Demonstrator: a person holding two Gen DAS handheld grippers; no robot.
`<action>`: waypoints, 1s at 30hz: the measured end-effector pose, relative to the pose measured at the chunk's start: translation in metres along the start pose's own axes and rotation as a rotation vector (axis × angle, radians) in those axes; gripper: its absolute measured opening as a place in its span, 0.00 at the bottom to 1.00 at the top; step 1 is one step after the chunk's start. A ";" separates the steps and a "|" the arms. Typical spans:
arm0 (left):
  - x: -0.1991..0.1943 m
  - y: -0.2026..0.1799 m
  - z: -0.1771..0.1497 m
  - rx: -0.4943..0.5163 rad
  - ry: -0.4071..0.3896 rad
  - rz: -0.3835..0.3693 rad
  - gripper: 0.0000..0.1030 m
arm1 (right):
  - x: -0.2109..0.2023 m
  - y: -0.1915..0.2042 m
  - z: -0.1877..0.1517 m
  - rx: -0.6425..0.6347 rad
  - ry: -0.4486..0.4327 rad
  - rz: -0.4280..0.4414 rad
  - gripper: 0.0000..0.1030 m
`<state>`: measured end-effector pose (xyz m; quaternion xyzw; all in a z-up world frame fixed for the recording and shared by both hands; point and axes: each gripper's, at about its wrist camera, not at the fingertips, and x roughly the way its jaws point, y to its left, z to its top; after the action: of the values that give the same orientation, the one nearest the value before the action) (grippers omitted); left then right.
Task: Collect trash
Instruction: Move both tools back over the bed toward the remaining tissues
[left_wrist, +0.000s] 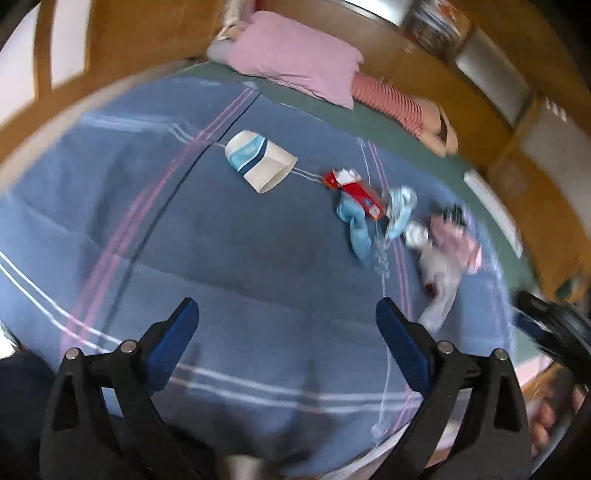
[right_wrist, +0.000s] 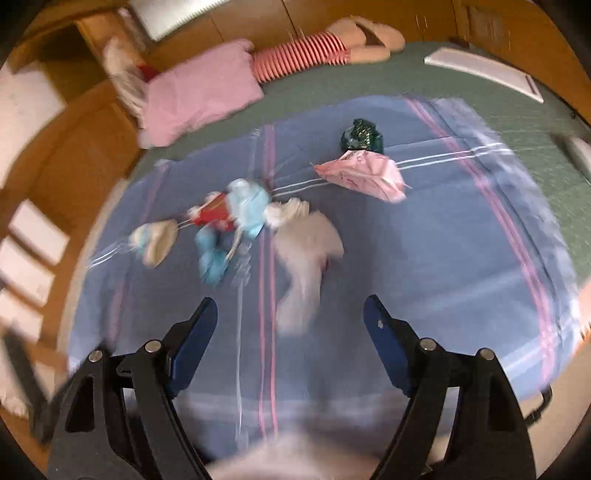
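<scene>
Blue blanket (left_wrist: 229, 251) covers most of what I see, spread over a green bed, and every piece of trash in view lies loose on it. From my left gripper (left_wrist: 288, 317), whose jaws gape wide with nothing between them, the paper cup (left_wrist: 260, 160) lies on its side at about twelve o'clock, well apart from the rest. At one o'clock sits the red carton (left_wrist: 356, 192), touching a crumpled blue wrapper (left_wrist: 356, 225). Further round, toward two o'clock, lies a white tissue (left_wrist: 441, 284) with a pink bag (left_wrist: 461, 240) beyond it, both blurred.

My right gripper (right_wrist: 290, 314) is also spread open and empty. From it the tissue (right_wrist: 306, 254) is nearest, dead ahead at twelve. The carton (right_wrist: 212, 214) and blue wrapper (right_wrist: 247, 208) cluster at eleven, with the cup (right_wrist: 155, 240) past them toward ten. The pink bag (right_wrist: 364, 173) lies at one o'clock, and a dark green foil wrapper (right_wrist: 362, 136) sits just behind it, touching or nearly so; I cannot tell which.

A pink pillow (right_wrist: 199, 92) lies at the blanket's far edge; I would leave it alone.

As I judge it, little or nothing shows as collected: six pieces remain on the blanket, and I see no bin or bag to drop them into. The tissue looks like my right hand's easiest first pick, the cup my left's.
</scene>
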<state>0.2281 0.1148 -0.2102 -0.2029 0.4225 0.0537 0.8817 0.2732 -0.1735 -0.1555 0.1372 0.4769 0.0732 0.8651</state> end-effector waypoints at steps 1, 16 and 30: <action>0.006 0.000 0.002 -0.003 0.014 -0.006 0.94 | 0.021 0.003 0.016 0.015 -0.008 -0.025 0.78; 0.033 0.021 -0.010 -0.218 0.164 -0.130 0.94 | 0.065 0.064 -0.003 -0.262 0.243 0.187 0.73; 0.040 0.008 -0.016 -0.153 0.208 -0.149 0.94 | 0.119 -0.078 0.124 0.169 -0.022 -0.315 0.87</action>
<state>0.2400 0.1130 -0.2520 -0.3050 0.4898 -0.0011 0.8167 0.4416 -0.2378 -0.2125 0.1341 0.4873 -0.1051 0.8565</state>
